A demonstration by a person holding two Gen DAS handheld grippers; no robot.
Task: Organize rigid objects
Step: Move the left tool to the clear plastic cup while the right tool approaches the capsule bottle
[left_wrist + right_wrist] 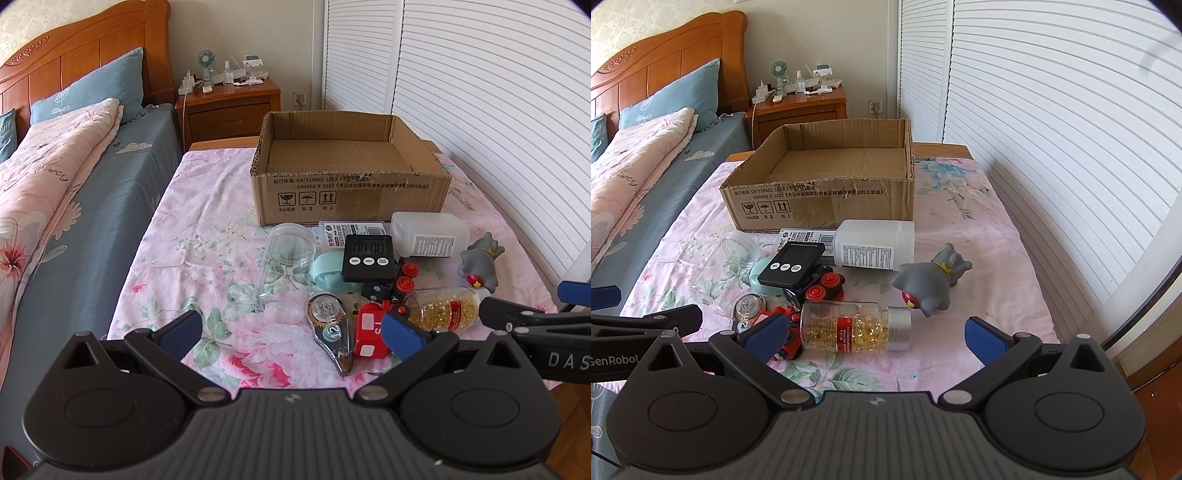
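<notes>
Both tools gape wide, grasping nothing: the left tool (291,334) hovers over the tape (331,328), the right tool (875,338) over the pill bottle (855,325); the box (827,184) sits beyond them.

Right gripper (877,338) with blue pads spread wide, clear capsule bottle with silver cap (855,325) lying just ahead between them, untouched, grey rubber animal toy (931,280) beyond, empty brown cardboard box (827,206) farther ahead
</notes>
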